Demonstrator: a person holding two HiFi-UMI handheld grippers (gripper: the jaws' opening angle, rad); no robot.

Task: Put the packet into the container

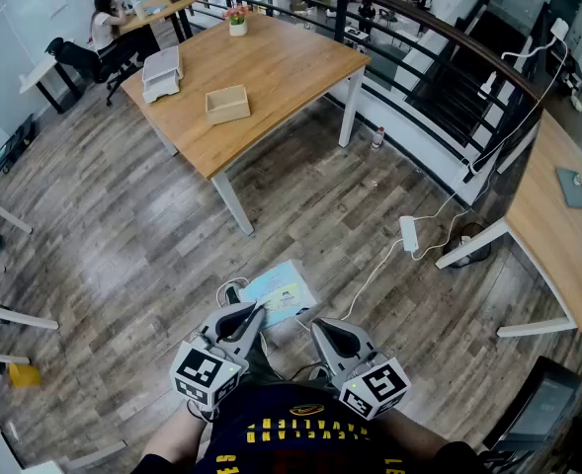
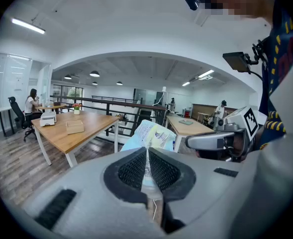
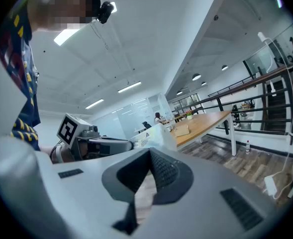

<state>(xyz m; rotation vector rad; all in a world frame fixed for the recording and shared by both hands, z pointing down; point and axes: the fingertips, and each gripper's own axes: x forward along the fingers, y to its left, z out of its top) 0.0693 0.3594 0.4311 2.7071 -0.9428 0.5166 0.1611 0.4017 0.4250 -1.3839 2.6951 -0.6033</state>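
Packet [image 1: 279, 294], light blue with a printed label, is not in the container. It is pinched by its near edge in the left gripper [image 1: 243, 316], above the plank floor [image 1: 123, 235] and well apart from the wooden table [image 1: 271, 67].

The wooden table is the biggest thing in the head view, and it stands far in front of the person. Both grippers are held low and close to the person's body, side by side, and their noses point toward the wooden table.

The left gripper tilts a little downward. Its jaws are almost fully together and they press on the thin edge of the packet. In the left gripper view the packet [image 2: 153, 133] stands up beyond the black pads [image 2: 132, 171].

The right gripper [image 1: 322, 329] is just beside the left one and nearly level. It is equally far from the wooden table. Its jaws are fully together and there is nothing between them.

The container [image 1: 227, 104], a small open box of pale wood, rests near the middle of the wooden table.
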